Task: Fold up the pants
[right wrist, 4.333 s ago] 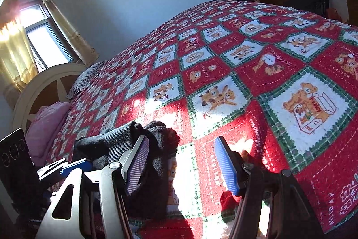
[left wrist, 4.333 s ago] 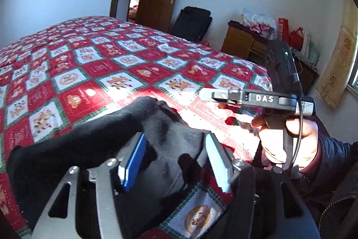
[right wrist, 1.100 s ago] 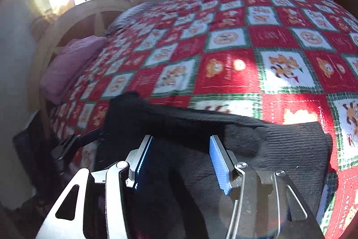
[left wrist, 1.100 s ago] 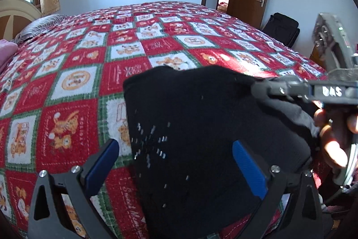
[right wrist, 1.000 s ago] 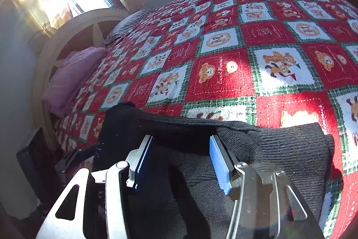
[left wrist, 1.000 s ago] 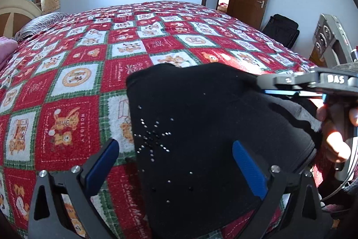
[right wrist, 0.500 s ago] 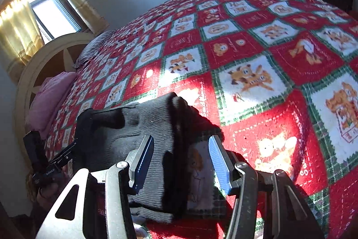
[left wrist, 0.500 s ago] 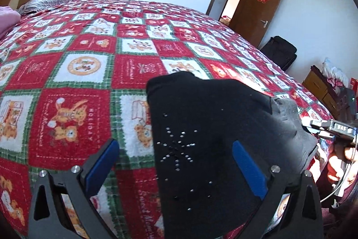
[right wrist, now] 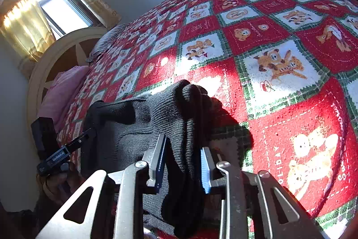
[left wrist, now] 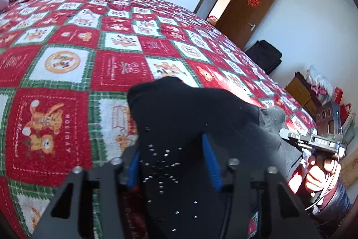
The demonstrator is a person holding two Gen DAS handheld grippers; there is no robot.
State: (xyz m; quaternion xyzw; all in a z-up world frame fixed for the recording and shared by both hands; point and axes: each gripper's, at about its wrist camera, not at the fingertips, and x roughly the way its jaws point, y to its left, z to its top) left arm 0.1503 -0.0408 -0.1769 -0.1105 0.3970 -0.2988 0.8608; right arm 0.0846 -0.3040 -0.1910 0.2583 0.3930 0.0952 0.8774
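The black pants [left wrist: 179,131] lie bunched on the bed [left wrist: 67,59], on its red patchwork quilt, near the bed's closest edge. The left tool [left wrist: 172,162] has its blue pads pressed into the fabric on both sides, pinching the pants. The right tool [right wrist: 182,162] pinches a thick hanging fold of the pants [right wrist: 161,118] at the other end. The headboard [right wrist: 56,53] stands at the bed's far end.
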